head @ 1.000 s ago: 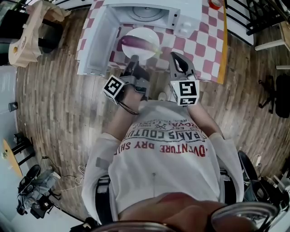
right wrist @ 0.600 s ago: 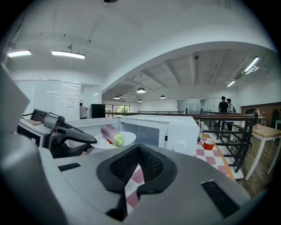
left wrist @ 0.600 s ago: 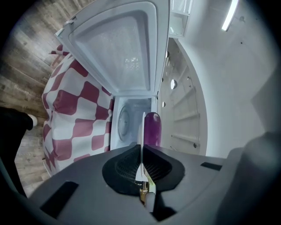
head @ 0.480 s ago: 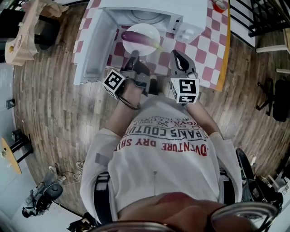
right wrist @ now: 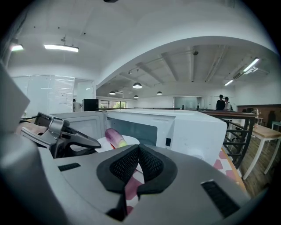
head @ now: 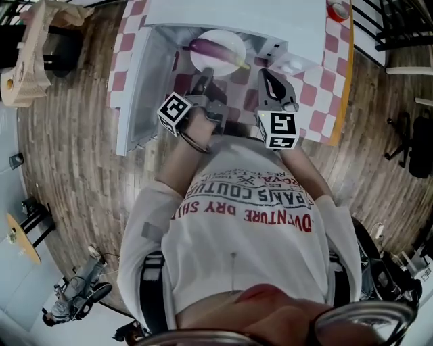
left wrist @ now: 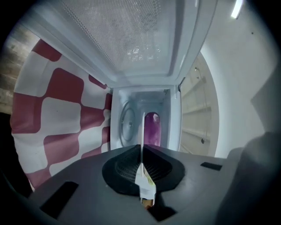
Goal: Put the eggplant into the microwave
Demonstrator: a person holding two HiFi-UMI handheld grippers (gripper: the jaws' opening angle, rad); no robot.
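A purple eggplant (head: pixel 215 48) lies on a white plate (head: pixel 201 59) at the mouth of the open white microwave (head: pixel 230 13). My left gripper (head: pixel 205 73) is shut on the plate's near rim. In the left gripper view the plate (left wrist: pixel 142 132) shows edge-on between the closed jaws of the left gripper (left wrist: pixel 142 147), with the eggplant (left wrist: pixel 152 127) beyond and the glass turntable (left wrist: pixel 127 128) inside the cavity. My right gripper (head: pixel 269 73) hangs just right of the plate, shut and empty. The right gripper view shows the right gripper (right wrist: pixel 138 149), the eggplant (right wrist: pixel 114 137) and the microwave (right wrist: pixel 184 127).
The microwave door (head: pixel 139 81) stands swung open to the left. The microwave rests on a table with a red-and-white checked cloth (head: pixel 318 74). A red-capped jar (head: pixel 337 10) stands at the back right. Wooden floor and black chairs (head: pixel 413 145) lie to the right.
Both grippers have moved forward toward the microwave. The plate with the eggplant went with the left gripper, from in front of the opening to its mouth.
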